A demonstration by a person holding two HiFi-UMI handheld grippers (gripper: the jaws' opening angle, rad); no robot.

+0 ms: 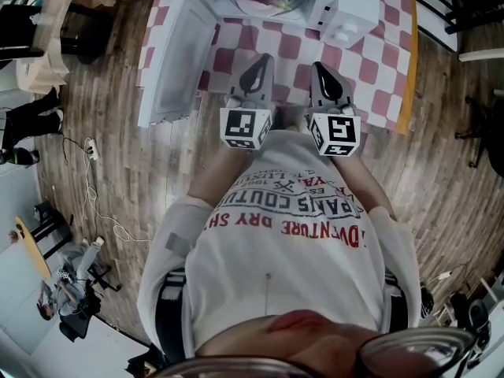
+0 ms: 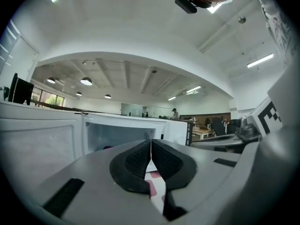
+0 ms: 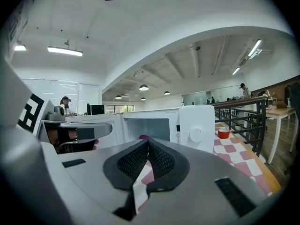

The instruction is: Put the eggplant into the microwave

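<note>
Eggplant inside open microwave, 12 o'clock of grippers. Left gripper fingers pressed together, empty; right gripper same, over checkered tabletop.

floor: wood planks | table: pink-white checked cloth | strip lights: lit | railing: black

Left gripper: pointing forward and roughly level, its jaws pressing fully together, empty.
Right gripper: riding just beside the left and pointing the same way, its jaws meeting at the tips, empty.
Pair: hovering side by side ahead of the person's chest, marker cubes facing upward.
</note>
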